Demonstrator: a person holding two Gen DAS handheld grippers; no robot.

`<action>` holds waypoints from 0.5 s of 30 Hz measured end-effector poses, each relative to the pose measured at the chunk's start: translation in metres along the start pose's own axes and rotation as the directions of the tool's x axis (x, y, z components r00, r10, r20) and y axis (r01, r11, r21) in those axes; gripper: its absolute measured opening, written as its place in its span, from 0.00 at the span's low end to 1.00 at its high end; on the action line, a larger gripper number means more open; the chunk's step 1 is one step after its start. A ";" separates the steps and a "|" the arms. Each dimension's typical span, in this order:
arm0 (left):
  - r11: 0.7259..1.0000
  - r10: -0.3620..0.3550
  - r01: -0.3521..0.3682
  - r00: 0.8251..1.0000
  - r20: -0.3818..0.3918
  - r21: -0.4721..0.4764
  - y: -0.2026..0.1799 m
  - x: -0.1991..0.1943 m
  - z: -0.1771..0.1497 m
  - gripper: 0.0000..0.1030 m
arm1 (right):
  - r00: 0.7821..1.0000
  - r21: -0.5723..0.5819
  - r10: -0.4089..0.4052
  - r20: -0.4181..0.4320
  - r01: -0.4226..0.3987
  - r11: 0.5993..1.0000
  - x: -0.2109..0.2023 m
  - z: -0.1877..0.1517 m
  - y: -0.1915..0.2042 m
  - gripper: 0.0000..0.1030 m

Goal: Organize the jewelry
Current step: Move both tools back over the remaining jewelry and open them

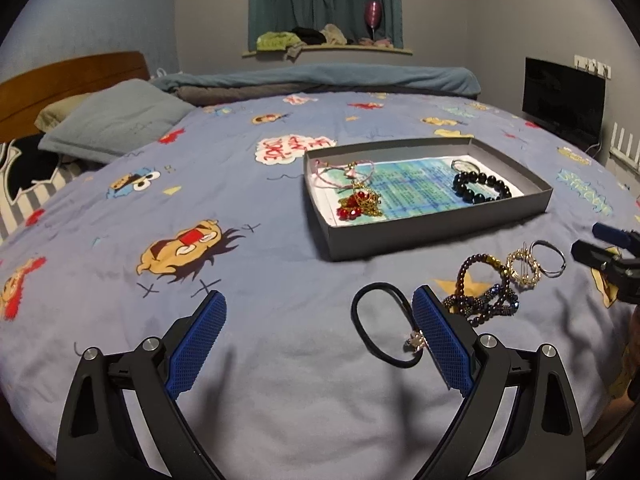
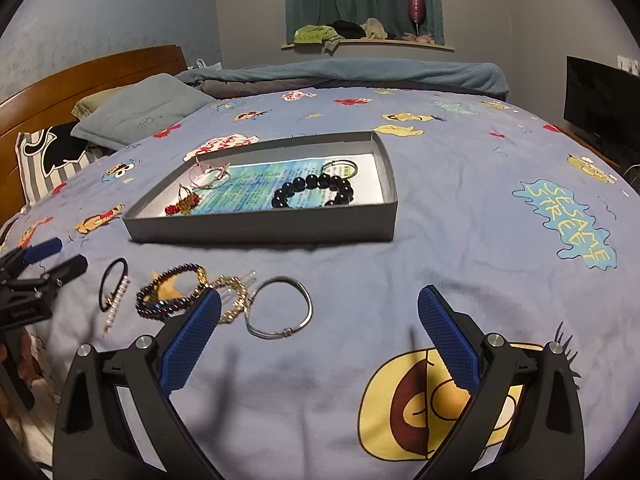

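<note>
A grey tray [image 1: 424,236] [image 2: 260,230] lies on the bed and holds a black bead bracelet [image 1: 482,188] [image 2: 314,190], a red and gold piece [image 1: 360,202] [image 2: 184,204], a pink cord [image 1: 344,172] and a thin bangle [image 2: 340,166]. Loose on the sheet are a black hair tie [image 1: 380,324] [image 2: 114,284], dark beaded bracelets [image 1: 482,296] [image 2: 168,296], a gold piece [image 1: 524,268] [image 2: 232,296] and a silver bangle [image 1: 550,258] [image 2: 280,308]. My left gripper [image 1: 320,312] is open; its right finger hides part of the hair tie. My right gripper [image 2: 320,312] is open, right of the silver bangle.
The bed has a blue cartoon sheet [image 1: 240,184]. Pillows [image 1: 116,120] and a wooden headboard [image 1: 72,76] are at the left. A folded blue blanket [image 1: 320,80] lies along the far side. A black screen [image 1: 564,96] stands at the right.
</note>
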State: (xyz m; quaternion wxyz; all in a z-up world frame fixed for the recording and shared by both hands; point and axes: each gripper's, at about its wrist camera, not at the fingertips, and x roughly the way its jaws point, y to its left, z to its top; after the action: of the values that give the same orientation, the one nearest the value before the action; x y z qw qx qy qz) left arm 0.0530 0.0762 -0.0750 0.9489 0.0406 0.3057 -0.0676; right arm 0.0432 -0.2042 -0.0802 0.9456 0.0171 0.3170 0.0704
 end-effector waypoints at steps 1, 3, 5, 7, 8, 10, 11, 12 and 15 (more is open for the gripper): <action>1.000 -0.006 0.006 1.000 0.005 -0.005 0.001 0.000 -0.001 0.91 | 1.000 -0.008 0.001 -0.002 -0.001 1.000 0.002 -0.002 0.000 0.94; 1.000 -0.022 0.022 1.000 0.001 -0.008 0.000 0.004 -0.004 0.91 | 1.000 -0.025 0.006 -0.016 -0.007 1.000 0.006 -0.006 0.000 0.94; 1.000 -0.019 0.019 1.000 -0.003 0.010 -0.004 0.006 -0.006 0.91 | 0.999 -0.038 0.014 -0.035 -0.016 0.999 0.010 -0.009 0.001 0.94; 1.000 -0.010 0.010 1.000 0.005 0.028 -0.007 0.006 -0.007 0.91 | 0.999 -0.058 0.013 -0.043 -0.016 0.998 0.013 -0.012 0.004 0.94; 0.999 -0.016 0.016 1.000 0.009 0.030 -0.008 0.005 -0.008 0.91 | 0.999 -0.072 0.008 -0.040 -0.011 0.997 0.014 -0.013 0.005 0.94; 0.999 -0.024 0.024 1.000 0.017 0.026 -0.008 0.004 -0.008 0.91 | 1.000 -0.082 0.000 -0.026 -0.002 0.997 0.014 -0.014 0.006 0.94; 0.999 -0.031 0.031 0.999 0.019 0.026 -0.008 0.004 -0.009 0.91 | 1.000 -0.083 0.000 -0.021 -0.002 0.997 0.014 -0.014 0.007 0.94; 0.999 -0.033 0.033 0.999 0.017 0.028 -0.009 0.005 -0.008 0.91 | 1.000 -0.085 0.000 -0.016 -0.002 0.996 0.015 -0.014 0.007 0.94; 0.998 -0.035 0.035 0.999 -0.009 0.045 -0.010 0.011 -0.010 0.90 | 1.000 -0.103 -0.003 -0.010 0.002 0.995 0.015 -0.015 0.012 0.94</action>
State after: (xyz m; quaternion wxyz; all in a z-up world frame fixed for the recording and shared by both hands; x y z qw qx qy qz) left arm 0.0541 0.0662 -0.0899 0.9450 0.0570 0.3088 -0.0910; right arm 0.0451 -0.1907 -0.1004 0.9437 -0.0325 0.3179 0.0855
